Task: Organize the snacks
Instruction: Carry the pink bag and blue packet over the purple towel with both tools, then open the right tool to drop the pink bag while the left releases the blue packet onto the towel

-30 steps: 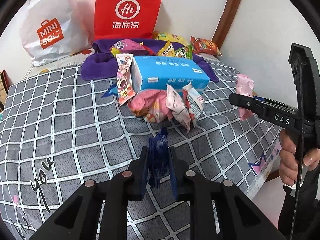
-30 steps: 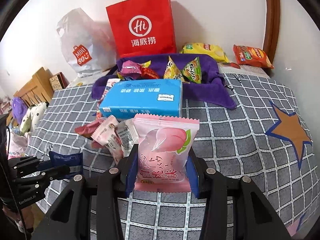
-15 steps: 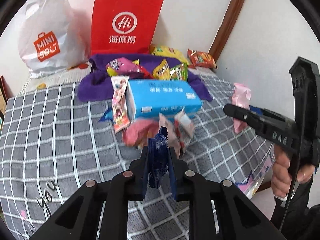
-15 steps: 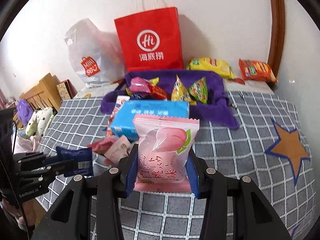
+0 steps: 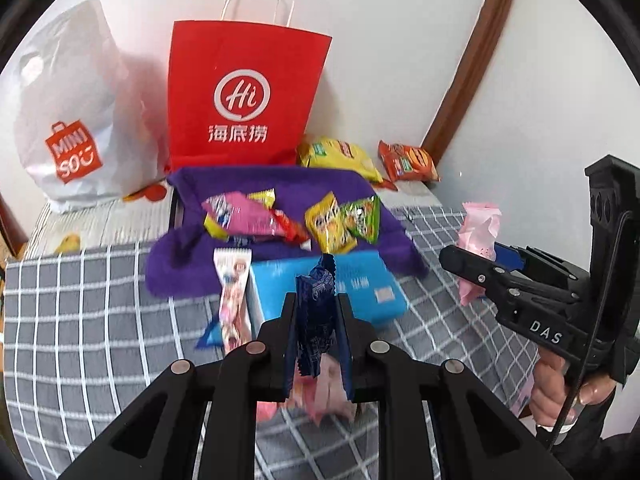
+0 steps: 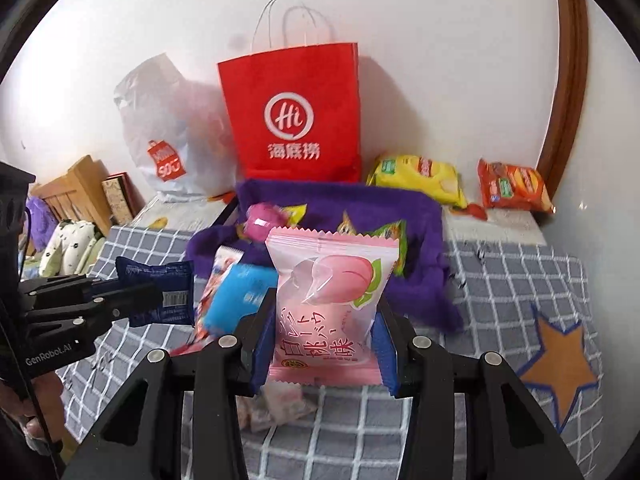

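Snack packets (image 5: 280, 220) lie in the cloth tray (image 5: 192, 264) — box (image 5: 360, 292) before it, paper bag (image 5: 240, 96) behind.

"Hi" on red bag (image 5: 244, 96); "MINISO", white bag (image 5: 72, 120)

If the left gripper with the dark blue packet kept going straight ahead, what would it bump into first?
Probably the light blue box, which lies right beyond the left gripper and its dark blue packet. If it passed above the box, the purple cloth with its snacks comes next. Depth is hard to judge here.
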Demonstrator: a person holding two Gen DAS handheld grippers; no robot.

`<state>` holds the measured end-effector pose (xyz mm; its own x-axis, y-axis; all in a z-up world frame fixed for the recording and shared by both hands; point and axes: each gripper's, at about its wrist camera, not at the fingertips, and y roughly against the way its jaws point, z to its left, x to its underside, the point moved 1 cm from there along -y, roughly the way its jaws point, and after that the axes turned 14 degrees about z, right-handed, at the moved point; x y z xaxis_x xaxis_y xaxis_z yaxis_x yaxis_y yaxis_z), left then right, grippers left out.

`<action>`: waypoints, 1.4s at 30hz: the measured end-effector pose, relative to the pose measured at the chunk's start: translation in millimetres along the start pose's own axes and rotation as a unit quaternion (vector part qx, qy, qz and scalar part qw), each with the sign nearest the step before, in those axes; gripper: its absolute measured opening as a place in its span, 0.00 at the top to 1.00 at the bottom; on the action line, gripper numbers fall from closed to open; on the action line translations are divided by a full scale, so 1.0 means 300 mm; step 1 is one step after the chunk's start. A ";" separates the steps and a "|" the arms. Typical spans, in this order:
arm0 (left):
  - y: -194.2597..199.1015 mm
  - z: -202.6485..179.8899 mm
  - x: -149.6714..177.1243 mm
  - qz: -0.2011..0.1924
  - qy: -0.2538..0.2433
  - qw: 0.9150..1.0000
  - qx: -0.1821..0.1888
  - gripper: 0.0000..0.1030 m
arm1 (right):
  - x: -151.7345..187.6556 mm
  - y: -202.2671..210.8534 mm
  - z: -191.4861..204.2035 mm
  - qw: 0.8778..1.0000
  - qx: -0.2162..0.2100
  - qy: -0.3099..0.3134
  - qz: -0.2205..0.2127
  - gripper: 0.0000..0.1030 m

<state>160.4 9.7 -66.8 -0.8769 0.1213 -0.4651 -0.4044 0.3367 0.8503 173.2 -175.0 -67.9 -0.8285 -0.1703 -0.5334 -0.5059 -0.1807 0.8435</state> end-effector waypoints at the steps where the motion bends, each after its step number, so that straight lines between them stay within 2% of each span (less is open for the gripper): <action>1: -0.006 0.000 -0.022 0.000 -0.002 1.000 -0.001 0.84 | -0.022 -0.009 -0.007 1.000 -0.001 -0.001 -0.001 0.58; 12: -0.090 0.059 -0.257 -0.008 0.004 1.000 -0.019 0.84 | -0.237 -0.143 -0.092 1.000 0.010 -0.010 -0.008 0.58; 18: -0.156 0.099 -0.339 -0.010 0.012 0.998 -0.054 0.84 | -0.348 -0.235 -0.141 1.000 0.022 -0.018 -0.007 0.58; 24: -0.218 0.131 -0.392 -0.002 0.020 0.999 -0.048 0.84 | -0.426 -0.331 -0.162 1.000 0.017 -0.019 -0.003 0.58; 28: -0.250 0.135 -0.438 -0.002 0.020 0.999 -0.037 0.84 | -0.443 -0.422 -0.170 0.999 0.018 -0.025 0.014 0.58; 31: -0.280 0.136 -0.462 -0.004 0.025 0.999 -0.039 0.84 | -0.438 -0.492 -0.164 0.999 0.034 -0.010 0.034 0.58; 32: -0.295 0.138 -0.467 -0.003 0.028 0.999 -0.028 0.84 | -0.432 -0.505 -0.164 0.999 0.034 -0.010 0.036 0.58; 34: -0.323 0.140 -0.470 0.002 0.028 1.000 -0.012 0.84 | -0.424 -0.537 -0.164 0.998 0.028 -0.009 0.051 0.58; 36: -0.350 0.142 -0.462 0.006 0.027 1.000 -0.012 0.84 | -0.415 -0.571 -0.156 0.997 0.027 0.000 0.070 0.58; 42: -0.401 0.180 -0.454 0.024 0.042 0.999 0.002 0.84 | -0.399 -0.621 -0.144 0.996 0.021 0.008 0.091 0.57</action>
<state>342.5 3.1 -119.0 -0.9139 0.0590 -0.4016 -0.3607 0.3354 0.8703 376.9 -162.7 -164.0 -0.9032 -0.2128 -0.3727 -0.3583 -0.1043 0.9278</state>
